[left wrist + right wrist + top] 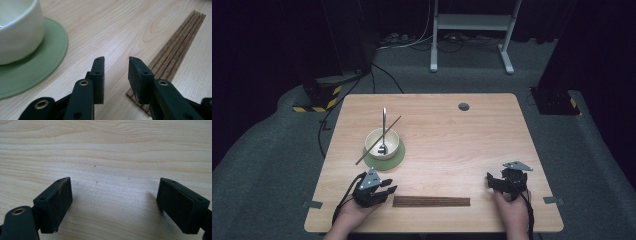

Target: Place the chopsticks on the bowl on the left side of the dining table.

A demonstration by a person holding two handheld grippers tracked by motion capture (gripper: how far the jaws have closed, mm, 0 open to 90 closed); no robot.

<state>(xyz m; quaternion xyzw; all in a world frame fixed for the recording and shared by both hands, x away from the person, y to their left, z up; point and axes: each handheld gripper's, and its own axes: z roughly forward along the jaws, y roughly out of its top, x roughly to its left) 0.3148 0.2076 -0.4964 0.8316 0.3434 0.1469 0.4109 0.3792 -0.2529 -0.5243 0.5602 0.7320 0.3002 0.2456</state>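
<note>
two grippers (388,190) (492,181) (five chopsticks (431,201)), one bowl (382,143)

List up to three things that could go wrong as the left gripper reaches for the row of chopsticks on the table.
1. The left gripper has bare table between its open jaws; the chopsticks lie packed side by side, so it may lift several or scatter them.
2. Its near jaw hangs above the row's end and could knock it askew.
3. The bowl on the green mat carries a spoon and a stick across its rim; a careless swing could tip them out.
</note>
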